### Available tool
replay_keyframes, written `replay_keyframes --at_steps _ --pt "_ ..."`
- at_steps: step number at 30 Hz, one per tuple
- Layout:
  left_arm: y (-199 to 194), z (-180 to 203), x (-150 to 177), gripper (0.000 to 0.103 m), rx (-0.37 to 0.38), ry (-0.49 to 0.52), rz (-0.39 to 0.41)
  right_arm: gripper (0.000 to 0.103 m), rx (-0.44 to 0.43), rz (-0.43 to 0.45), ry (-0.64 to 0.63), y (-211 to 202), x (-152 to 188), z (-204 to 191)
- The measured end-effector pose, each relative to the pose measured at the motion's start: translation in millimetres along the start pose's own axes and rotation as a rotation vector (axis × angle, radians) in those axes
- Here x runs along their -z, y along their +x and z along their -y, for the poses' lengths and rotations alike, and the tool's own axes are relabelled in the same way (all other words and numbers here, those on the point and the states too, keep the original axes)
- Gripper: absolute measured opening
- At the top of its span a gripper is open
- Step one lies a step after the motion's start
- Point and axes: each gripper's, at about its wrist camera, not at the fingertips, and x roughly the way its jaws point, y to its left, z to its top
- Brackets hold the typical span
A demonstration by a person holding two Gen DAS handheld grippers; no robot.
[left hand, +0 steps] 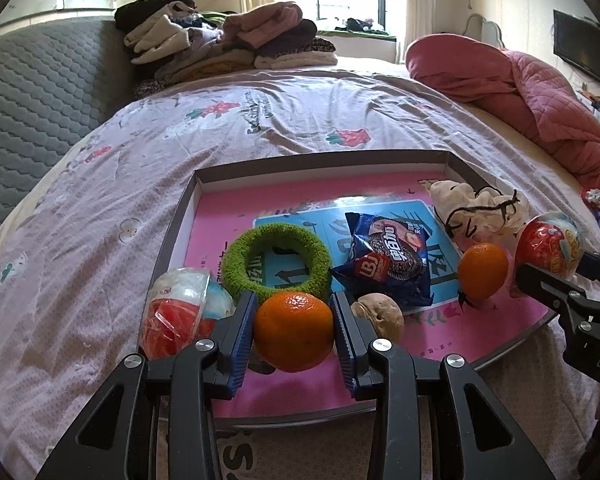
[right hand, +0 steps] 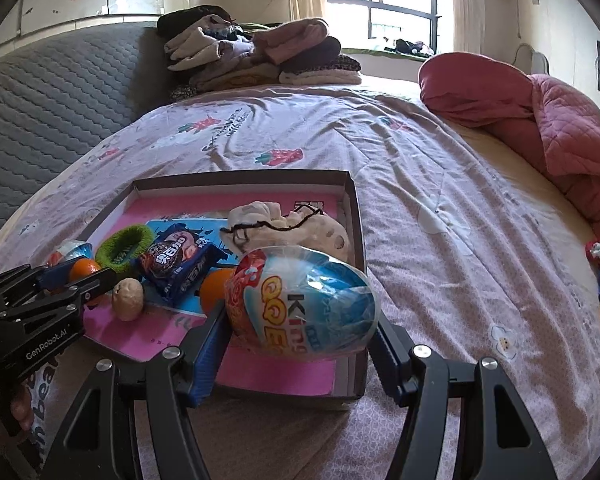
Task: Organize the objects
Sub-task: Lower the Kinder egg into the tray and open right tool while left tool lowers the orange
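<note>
Left wrist view shows the left tool (left hand: 294, 326) clenched on an orange (left hand: 294, 330) at the tray's (left hand: 320, 159) near edge. The right tool (right hand: 300, 322) grips a glossy, foil-wrapped toy egg (right hand: 302, 306) over the tray's right corner. Both are round and likely slippery, so lower them flat before releasing, clear of the cookie packet (left hand: 388, 264).
</note>
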Motion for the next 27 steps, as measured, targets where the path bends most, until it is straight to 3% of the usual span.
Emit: replay_keyframes --at_steps 27 --pt "7 5 7 0.039 0.02 -0.008 -0.033 0.066 0.024 -0.047 -0.086 10 8 -14"
